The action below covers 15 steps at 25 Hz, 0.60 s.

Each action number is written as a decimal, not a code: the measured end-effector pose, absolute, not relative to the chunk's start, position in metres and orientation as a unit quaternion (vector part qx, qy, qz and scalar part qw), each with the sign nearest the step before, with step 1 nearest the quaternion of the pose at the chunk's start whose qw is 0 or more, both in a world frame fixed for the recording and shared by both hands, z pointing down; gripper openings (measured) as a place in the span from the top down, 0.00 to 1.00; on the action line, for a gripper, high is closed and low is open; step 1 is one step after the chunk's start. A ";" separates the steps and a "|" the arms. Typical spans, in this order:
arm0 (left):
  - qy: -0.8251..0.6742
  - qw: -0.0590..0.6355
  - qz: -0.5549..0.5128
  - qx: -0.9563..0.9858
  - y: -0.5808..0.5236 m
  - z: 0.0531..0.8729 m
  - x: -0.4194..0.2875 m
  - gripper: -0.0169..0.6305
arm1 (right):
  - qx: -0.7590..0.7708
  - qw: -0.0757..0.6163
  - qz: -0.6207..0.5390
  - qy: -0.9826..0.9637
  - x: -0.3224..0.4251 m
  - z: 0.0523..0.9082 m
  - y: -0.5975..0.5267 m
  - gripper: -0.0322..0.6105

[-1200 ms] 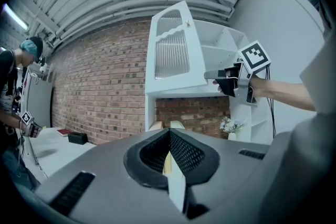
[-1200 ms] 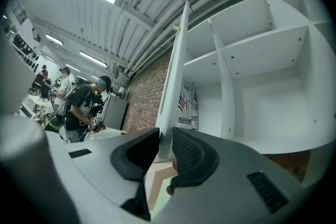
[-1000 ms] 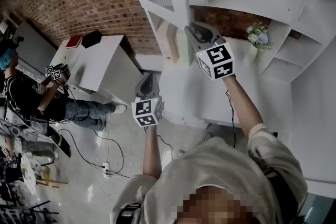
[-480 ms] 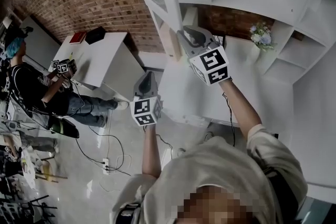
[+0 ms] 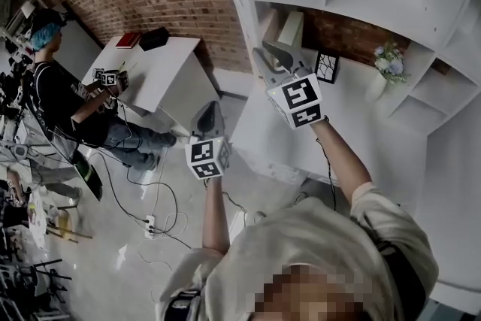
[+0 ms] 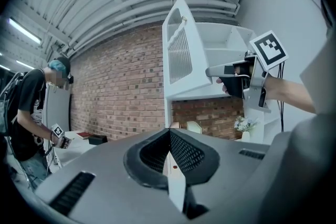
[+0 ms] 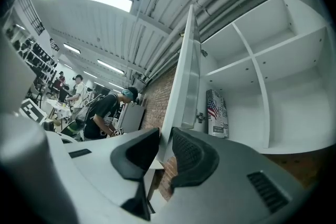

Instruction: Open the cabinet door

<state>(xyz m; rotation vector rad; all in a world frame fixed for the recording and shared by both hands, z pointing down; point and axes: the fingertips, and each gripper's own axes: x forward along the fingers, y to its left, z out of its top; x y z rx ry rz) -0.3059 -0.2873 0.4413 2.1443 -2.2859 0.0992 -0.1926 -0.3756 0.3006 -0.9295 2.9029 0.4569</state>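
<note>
Two tongs, one job: my right gripper (image 7: pixel 165 136) pinches the free edge of the cabinet door (image 7: pixel 185 60), upper middle of the head view, where I judge the swing takes least effort. Its jaws have just eased apart slightly, though both pads press the panel. My left gripper (image 6: pixel 169 134) hangs closed and empty, lower down, clear of the arc. Open room lies upper left, short of the white table (image 5: pixel 161 71).
</note>
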 end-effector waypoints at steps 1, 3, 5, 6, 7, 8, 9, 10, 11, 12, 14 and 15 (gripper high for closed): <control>-0.730 0.003 0.032 0.682 -0.285 0.441 -0.307 0.93 | -0.300 0.030 0.148 0.942 -0.196 0.301 -0.373 0.80; -0.733 0.003 0.034 0.680 -0.281 0.441 -0.310 0.93 | -0.298 0.032 0.149 0.942 -0.203 0.301 -0.370 0.80; -0.737 0.002 0.034 0.676 -0.278 0.440 -0.314 0.93 | -0.296 0.035 0.149 0.943 -0.208 0.301 -0.369 0.80; -0.739 0.002 0.034 0.673 -0.276 0.440 -0.317 0.93 | -0.295 0.036 0.148 0.943 -0.210 0.301 -0.369 0.80; -0.741 0.002 0.034 0.671 -0.274 0.440 -0.319 0.93 | -0.295 0.036 0.147 0.944 -0.212 0.302 -0.368 0.80; -0.743 0.003 0.033 0.669 -0.272 0.440 -0.321 0.93 | -0.293 0.037 0.146 0.944 -0.213 0.302 -0.367 0.80; -0.744 0.003 0.034 0.667 -0.270 0.441 -0.322 0.93 | -0.292 0.037 0.145 0.945 -0.215 0.302 -0.366 0.80; -0.746 0.004 0.034 0.665 -0.268 0.442 -0.323 0.93 | -0.289 0.037 0.145 0.945 -0.217 0.301 -0.364 0.80; -0.747 0.005 0.034 0.664 -0.266 0.442 -0.324 0.93 | -0.287 0.037 0.145 0.946 -0.220 0.302 -0.362 0.80; -0.749 0.005 0.034 0.662 -0.264 0.442 -0.324 0.93 | -0.284 0.037 0.145 0.947 -0.222 0.302 -0.360 0.80; -0.752 0.004 0.033 0.658 -0.262 0.442 -0.325 0.93 | -0.277 0.036 0.145 0.949 -0.229 0.303 -0.357 0.80; -0.754 0.003 0.032 0.656 -0.260 0.442 -0.326 0.93 | -0.274 0.036 0.146 0.950 -0.232 0.304 -0.355 0.80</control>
